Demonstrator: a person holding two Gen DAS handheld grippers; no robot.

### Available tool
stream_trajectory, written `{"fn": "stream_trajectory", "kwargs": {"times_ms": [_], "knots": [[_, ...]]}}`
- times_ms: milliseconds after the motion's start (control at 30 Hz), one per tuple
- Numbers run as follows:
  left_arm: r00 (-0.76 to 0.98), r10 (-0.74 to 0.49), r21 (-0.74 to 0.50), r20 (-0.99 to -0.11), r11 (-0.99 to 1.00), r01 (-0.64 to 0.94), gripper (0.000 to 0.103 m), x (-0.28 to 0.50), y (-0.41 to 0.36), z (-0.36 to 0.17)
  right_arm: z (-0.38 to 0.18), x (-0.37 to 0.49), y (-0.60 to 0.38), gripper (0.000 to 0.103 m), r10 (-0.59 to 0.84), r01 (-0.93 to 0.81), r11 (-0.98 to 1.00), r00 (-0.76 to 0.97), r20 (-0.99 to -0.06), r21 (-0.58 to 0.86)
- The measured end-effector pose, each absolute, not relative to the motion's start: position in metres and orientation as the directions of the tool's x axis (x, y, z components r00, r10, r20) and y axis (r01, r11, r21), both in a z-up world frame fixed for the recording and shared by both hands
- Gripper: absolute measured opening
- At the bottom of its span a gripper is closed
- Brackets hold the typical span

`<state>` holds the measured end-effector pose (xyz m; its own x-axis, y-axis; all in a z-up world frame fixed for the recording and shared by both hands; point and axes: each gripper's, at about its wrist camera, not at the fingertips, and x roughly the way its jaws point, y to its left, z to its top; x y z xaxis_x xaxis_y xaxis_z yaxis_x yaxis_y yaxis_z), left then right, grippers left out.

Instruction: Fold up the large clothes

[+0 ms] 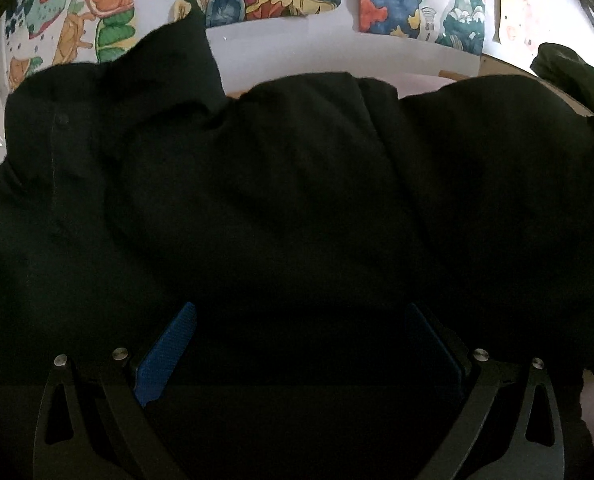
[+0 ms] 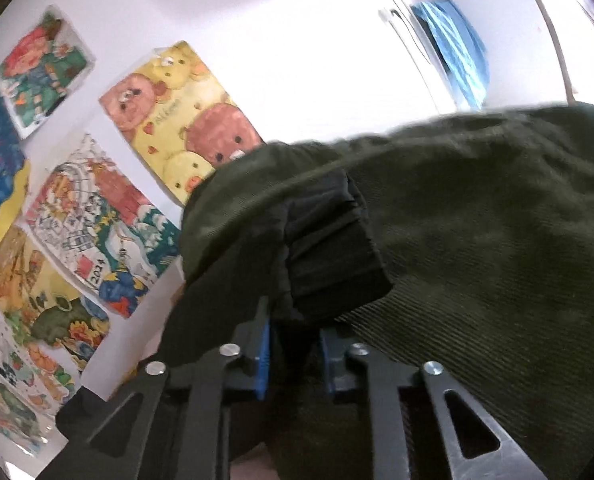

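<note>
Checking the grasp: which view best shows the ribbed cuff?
The right wrist view: the ribbed cuff sits close ahead of the right hand-held gripper. The left wrist view shows only dark garment; no cuff is discernible.

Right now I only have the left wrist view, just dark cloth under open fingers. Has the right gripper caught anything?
Observer: Yes, the right gripper is pinched on a fold of the dark green garment.
Operator: Which part of it?
Observer: A black ribbed cuff sits just beyond the fingertips.
Operator: Anything behind it?
Observer: A white wall with colourful drawings and a blue cloth hanging further back.
</note>
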<state>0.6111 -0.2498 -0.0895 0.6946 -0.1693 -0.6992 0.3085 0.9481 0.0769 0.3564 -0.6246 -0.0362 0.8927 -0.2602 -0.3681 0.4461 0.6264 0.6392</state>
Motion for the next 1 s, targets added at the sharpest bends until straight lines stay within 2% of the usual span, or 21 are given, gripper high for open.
{"fn": "stream_trajectory", "kwargs": {"times_ms": [167,267,400,567,733,833,1000], "knots": [[0.693,-0.150,0.085,-0.705,0.952,0.293,0.102,0.602,-0.246,-0.087,0.006,0.360,-0.580,0.015,-0.331,0.418,0.783,0.907,-0.260,0.460],[0.653,-0.184,-0.008,-0.734,0.965,0.263,0.102,0.588,-0.223,-0.068,0.030,0.364,-0.544,0.015,-0.305,0.349,0.853,0.937,-0.173,0.389],[0.651,-0.264,-0.097,-0.711,0.955,0.280,0.102,0.557,-0.174,-0.035,0.056,0.377,-0.485,0.015,-0.164,0.185,0.923,0.982,-0.090,0.336],[0.699,-0.283,-0.092,-0.656,0.950,0.298,0.102,0.504,-0.091,-0.016,0.073,0.406,-0.374,0.015,0.084,-0.064,0.966,0.994,-0.069,0.252],[0.715,-0.311,-0.188,-0.626,0.950,0.249,0.102,0.470,-0.008,-0.010,0.072,0.440,-0.268,0.015,0.321,-0.296,0.940,0.936,-0.145,0.171],[0.727,-0.323,-0.291,-0.606,0.941,0.176,0.102,0.464,0.038,-0.015,0.057,0.471,-0.213,0.015,0.398,-0.374,0.917,0.881,-0.255,0.137],[0.747,-0.400,-0.448,-0.531,0.881,0.153,0.102,0.473,0.092,-0.014,0.011,0.512,-0.148,0.015,0.452,-0.450,0.885,0.766,-0.457,0.119]]}}
